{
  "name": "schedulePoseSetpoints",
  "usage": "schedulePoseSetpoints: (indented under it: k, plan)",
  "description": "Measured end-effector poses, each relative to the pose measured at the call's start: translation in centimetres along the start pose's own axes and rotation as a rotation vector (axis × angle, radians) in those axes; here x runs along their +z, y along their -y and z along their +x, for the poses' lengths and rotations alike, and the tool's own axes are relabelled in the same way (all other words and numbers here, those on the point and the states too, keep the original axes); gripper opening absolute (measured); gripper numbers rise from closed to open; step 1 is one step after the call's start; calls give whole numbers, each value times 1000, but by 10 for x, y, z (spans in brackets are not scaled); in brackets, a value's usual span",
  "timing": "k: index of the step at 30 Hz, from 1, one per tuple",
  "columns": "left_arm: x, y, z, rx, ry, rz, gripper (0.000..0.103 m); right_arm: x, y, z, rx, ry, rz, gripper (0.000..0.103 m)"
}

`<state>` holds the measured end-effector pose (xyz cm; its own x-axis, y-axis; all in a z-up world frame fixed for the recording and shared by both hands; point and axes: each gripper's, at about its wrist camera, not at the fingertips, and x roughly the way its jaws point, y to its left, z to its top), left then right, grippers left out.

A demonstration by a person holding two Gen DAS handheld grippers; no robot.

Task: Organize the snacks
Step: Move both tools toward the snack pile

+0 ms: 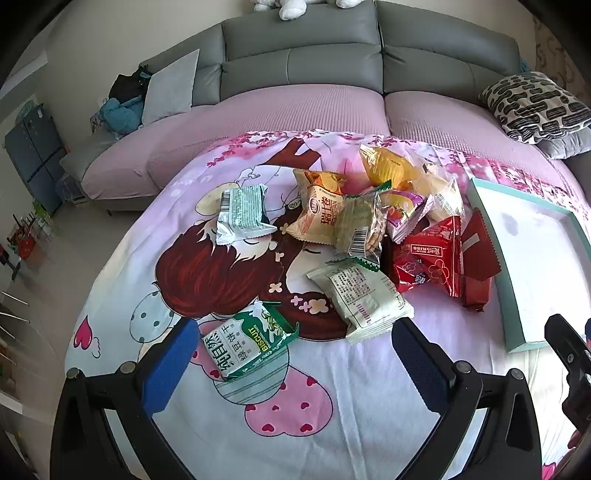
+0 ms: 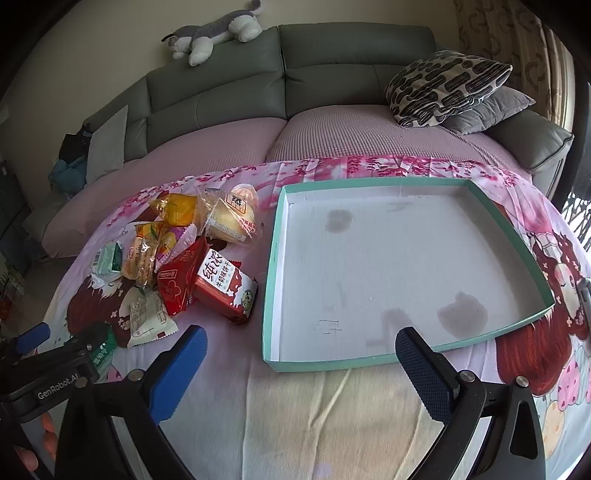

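Several snack packets lie in a loose pile on a cartoon-print cloth. In the left wrist view a green biscuit packet [image 1: 251, 341] lies just ahead of my open, empty left gripper [image 1: 295, 365], with a white packet [image 1: 364, 299], a red packet [image 1: 430, 264] and an orange packet [image 1: 317, 210] beyond. A shallow teal-rimmed box [image 2: 275, 236] with a white, stained bottom sits empty to the right of the pile [image 2: 177, 258]. My right gripper [image 2: 299, 373] is open and empty, just in front of the box's near rim. A red milk-biscuit packet [image 2: 223, 291] lies closest to the box.
A grey sofa with a pink cover [image 2: 229, 144] stands behind the table. A patterned cushion [image 2: 443, 86] and a plush dog [image 2: 218, 33] rest on it. The box also shows in the left wrist view [image 1: 513, 306]. The left gripper's body [image 2: 55, 369] is at lower left.
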<state>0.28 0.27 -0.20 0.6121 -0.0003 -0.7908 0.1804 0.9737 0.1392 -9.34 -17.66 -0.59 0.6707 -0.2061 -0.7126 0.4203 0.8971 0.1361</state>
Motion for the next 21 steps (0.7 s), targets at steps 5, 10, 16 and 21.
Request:
schedulePoseSetpoints:
  k: [5, 10, 16, 21]
  plan:
    - [-1, -2, 1, 4, -7, -6, 103, -2, -1, -1, 0, -2, 0, 103]
    - [-1, -2, 2, 6, -13, -8, 103, -1, 0, 1, 3, -15, -2, 103]
    - [-1, -2, 3, 7, -17, -4, 103, 0, -1, 1, 6, -22, -10, 103]
    - [-1, -2, 5, 9, -25, -6, 103, 0, -1, 1, 7, -25, -11, 103]
